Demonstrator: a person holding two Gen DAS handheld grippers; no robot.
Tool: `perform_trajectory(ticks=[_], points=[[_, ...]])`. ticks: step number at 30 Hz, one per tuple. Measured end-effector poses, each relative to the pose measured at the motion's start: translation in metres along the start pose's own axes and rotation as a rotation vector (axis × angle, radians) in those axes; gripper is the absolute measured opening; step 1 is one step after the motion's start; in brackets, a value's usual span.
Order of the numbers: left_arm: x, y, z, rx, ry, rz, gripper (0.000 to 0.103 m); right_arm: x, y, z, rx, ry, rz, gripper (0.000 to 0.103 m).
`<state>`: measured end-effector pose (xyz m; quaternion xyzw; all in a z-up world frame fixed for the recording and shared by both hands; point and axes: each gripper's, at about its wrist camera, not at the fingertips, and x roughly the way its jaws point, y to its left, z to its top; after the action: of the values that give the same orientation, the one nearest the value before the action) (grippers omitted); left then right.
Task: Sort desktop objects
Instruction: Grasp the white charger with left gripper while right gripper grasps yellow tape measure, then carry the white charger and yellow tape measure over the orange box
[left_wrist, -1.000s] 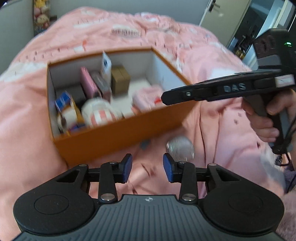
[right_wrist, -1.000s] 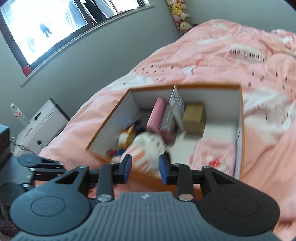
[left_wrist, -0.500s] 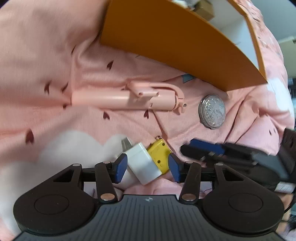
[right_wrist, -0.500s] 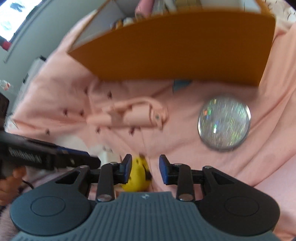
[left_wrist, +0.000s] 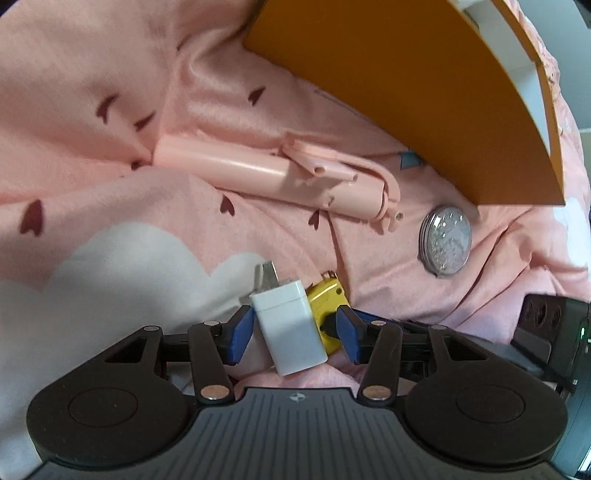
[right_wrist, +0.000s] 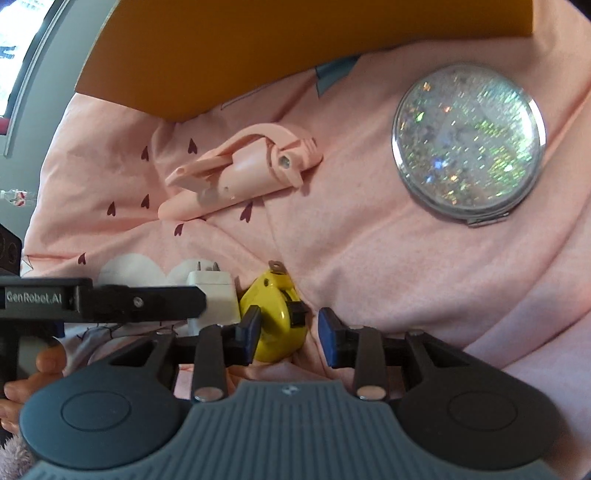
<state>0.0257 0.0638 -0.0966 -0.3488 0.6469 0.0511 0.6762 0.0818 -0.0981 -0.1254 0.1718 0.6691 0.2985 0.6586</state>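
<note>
Now my left gripper wide, white charger between pads, unpinched; right gripper half-spread round yellow tape measure, not gripping.

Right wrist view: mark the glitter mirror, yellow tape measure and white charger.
glitter mirror (right_wrist: 468, 147): right wrist view, centre of its sparkly lid.
yellow tape measure (right_wrist: 275, 325): right wrist view, yellow case face.
white charger (right_wrist: 214, 295): right wrist view, body below the prongs.
</note>
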Motion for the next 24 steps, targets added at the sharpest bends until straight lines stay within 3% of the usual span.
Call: perform_trajectory(ticks=[3,6,18,24], points=[[0.005,-0.002,-0.002,0.014,-0.009,0.017,0.056,0.009,-0.005,0.002,0.025,0.024,0.042,0.037],[0.006,-0.002,-0.003,0.033,-0.024,0.034,0.044,0.012,-0.008,0.004,0.045,0.028,0.069,0.037],[-0.015,-0.006,-0.004,0.117,-0.107,0.022,0.042,-0.016,0.007,-0.001,-0.023,-0.062,0.049,0.024],[-0.031,-0.013,-0.001,0.16,-0.143,-0.002,0.042,-0.045,0.015,0.002,-0.07,-0.111,0.063,0.024]])
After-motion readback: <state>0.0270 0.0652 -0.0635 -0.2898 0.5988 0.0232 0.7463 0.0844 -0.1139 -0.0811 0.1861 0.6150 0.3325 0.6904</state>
